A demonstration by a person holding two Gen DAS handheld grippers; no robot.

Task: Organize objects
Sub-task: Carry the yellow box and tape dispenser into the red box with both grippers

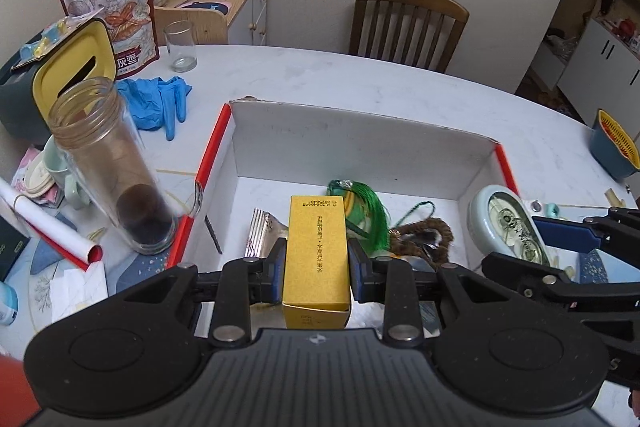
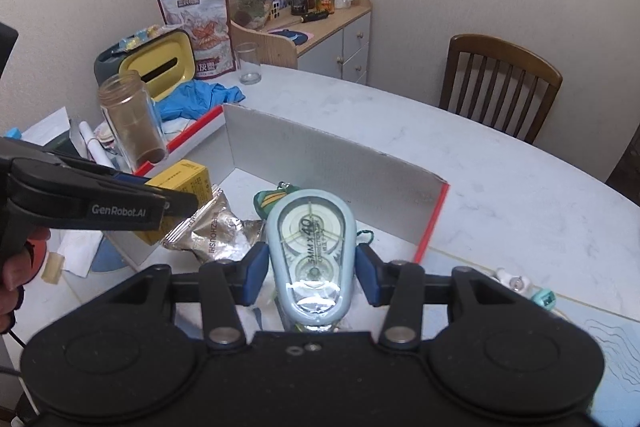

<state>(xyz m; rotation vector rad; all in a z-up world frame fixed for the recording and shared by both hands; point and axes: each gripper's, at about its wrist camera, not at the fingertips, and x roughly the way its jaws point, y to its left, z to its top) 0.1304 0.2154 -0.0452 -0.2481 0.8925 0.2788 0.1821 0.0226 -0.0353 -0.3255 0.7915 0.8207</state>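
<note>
A: The scene is a white oval table (image 1: 400, 83) in a room with pale walls; a wooden chair (image 1: 408, 23) stands at its far side and a low cabinet (image 2: 336, 35) with jars is in the corner.

B: And what lies in front of the jaws?

A: A shallow white box with red edges (image 1: 360, 143) is on the table, ahead of both tools. The left gripper (image 1: 316, 275) has its jaws closed on a yellow carton (image 1: 316, 251); both blue pads press its long sides. The carton is held above the floor of the box.

B: What is beyond that carton?

A: Just past its far end is a green tassel (image 1: 368, 211). To the right of the jaws lies a string of brown beads (image 1: 424, 235), and to the left a silver foil packet (image 1: 260, 231).

B: And the other tool?

A: The right gripper (image 2: 312, 271) has a pale blue correction tape (image 2: 312, 247) between its jaws. The pads (image 2: 252, 271) stand close at each side, but it cannot be told if they really press it. The tape is over the near part of the box.

B: Anything outside the box?

A: Left of the left jaws stands a tall clear jar (image 1: 108, 167) with something dark in the bottom. Further away are blue gloves (image 1: 160, 99), a drinking glass (image 1: 180, 47) and a snack bag (image 1: 108, 11).
</note>
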